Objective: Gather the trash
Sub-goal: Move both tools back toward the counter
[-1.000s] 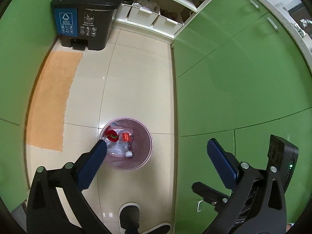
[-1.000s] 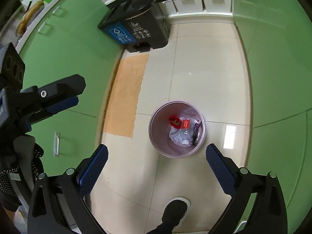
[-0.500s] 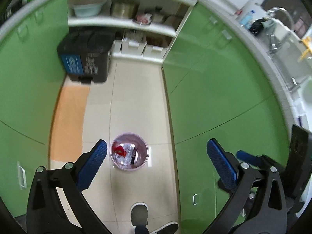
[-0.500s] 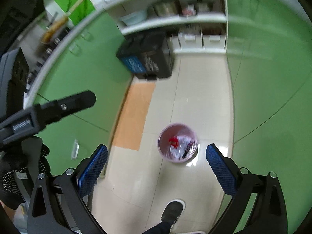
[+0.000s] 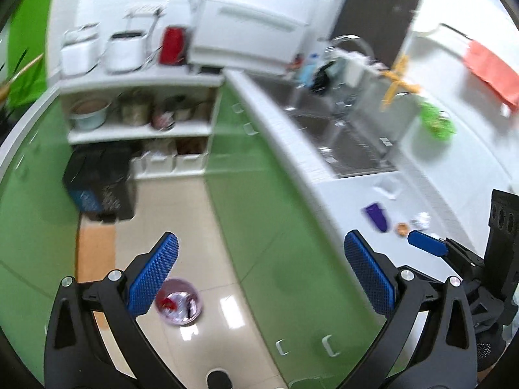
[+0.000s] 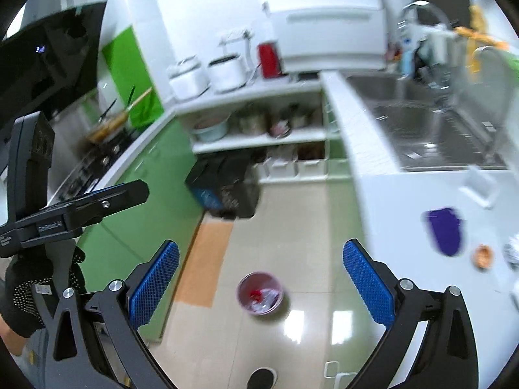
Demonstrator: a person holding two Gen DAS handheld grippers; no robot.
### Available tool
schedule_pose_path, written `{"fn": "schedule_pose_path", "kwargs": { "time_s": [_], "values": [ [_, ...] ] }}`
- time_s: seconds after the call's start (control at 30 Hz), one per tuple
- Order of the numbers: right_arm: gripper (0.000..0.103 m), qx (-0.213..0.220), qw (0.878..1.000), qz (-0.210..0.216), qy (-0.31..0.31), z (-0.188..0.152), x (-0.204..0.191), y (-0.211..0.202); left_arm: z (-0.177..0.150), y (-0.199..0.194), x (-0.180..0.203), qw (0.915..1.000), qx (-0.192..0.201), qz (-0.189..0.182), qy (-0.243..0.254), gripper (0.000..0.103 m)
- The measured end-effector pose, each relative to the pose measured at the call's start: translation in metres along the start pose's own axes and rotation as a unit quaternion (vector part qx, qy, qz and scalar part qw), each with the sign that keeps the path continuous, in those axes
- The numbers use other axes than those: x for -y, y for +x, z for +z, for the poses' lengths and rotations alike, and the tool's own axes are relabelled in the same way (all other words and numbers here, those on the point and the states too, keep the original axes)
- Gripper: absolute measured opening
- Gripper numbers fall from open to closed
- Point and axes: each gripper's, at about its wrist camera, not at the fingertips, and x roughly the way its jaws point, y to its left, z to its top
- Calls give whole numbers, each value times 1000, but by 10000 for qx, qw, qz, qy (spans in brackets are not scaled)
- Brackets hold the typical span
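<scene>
A small pink bin (image 5: 180, 304) with trash inside stands on the tiled floor far below; it also shows in the right wrist view (image 6: 260, 296). On the white counter (image 6: 402, 214) lie a purple wrapper (image 6: 446, 231), a small orange piece (image 6: 483, 257) and a crumpled white scrap (image 6: 513, 250); the left wrist view shows the wrapper (image 5: 377, 216), the orange piece (image 5: 403, 228) and the scrap (image 5: 421, 220) too. My left gripper (image 5: 259, 275) is open and empty. My right gripper (image 6: 259, 275) is open and empty, left of the trash.
Green cabinets (image 5: 275, 236) run under the counter. A steel sink (image 6: 431, 136) lies beyond the trash. A black two-part bin (image 6: 223, 188) stands at the end of the aisle by open shelves (image 6: 259, 129). A stove with a pan (image 6: 107, 129) is on the left.
Both grippers have risen and tilted up from the floor bin. The counter, sink and trash items have come into view. The bin looks smaller and lower.
</scene>
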Motion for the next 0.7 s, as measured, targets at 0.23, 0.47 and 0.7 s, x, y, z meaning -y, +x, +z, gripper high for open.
{"fn": "schedule_pose_path", "kwargs": {
  "time_s": [0.23,0.47,0.7],
  "values": [
    [97,600,9948,-745,363,-11,60,-96,13,-2,101,9964,196,-616,540,100],
    [97,783,9854,-1333,707,-33,111,-151,4,21,185,9900,51,-1041,956,100],
    [97,647,9738,-1861,1139,-53,164,-167,1,60,234,9845,-296,-1114,1321,100]
  ]
}}
